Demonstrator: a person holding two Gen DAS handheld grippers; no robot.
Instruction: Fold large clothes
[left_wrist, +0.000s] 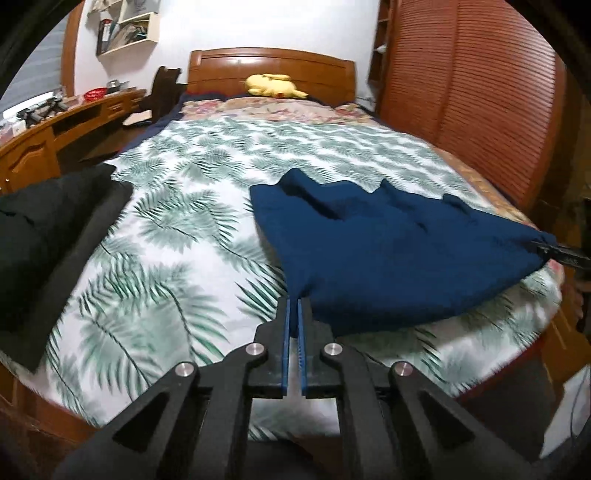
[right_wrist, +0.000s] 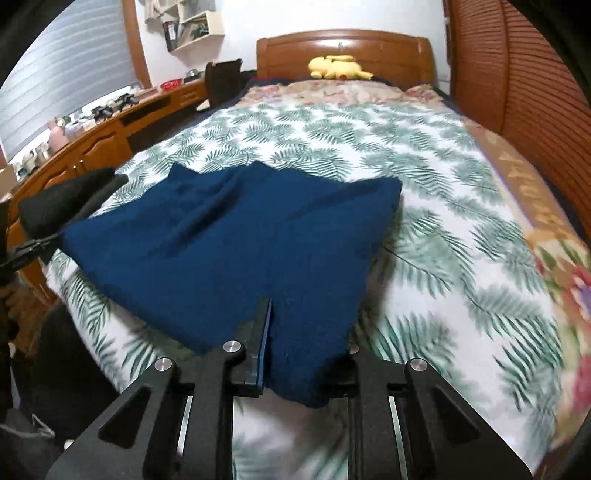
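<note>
A dark blue garment (left_wrist: 388, 251) lies spread on the leaf-print bed cover (left_wrist: 166, 229), its near edge lifted. My left gripper (left_wrist: 294, 301) is shut on its near left corner. My right gripper (left_wrist: 554, 251) shows at the right edge of the left wrist view, pinching the other corner. In the right wrist view the blue garment (right_wrist: 229, 240) drapes over my right gripper (right_wrist: 271, 301), which is shut on it; the right finger is hidden under the cloth. The left gripper (right_wrist: 48, 240) shows at the left, holding the far corner.
A black garment (left_wrist: 44, 236) lies at the bed's left edge. A yellow plush toy (left_wrist: 273, 85) rests by the wooden headboard (left_wrist: 269, 62). A wooden desk (right_wrist: 92, 140) runs along the left. A slatted wooden wardrobe (left_wrist: 472, 92) stands on the right.
</note>
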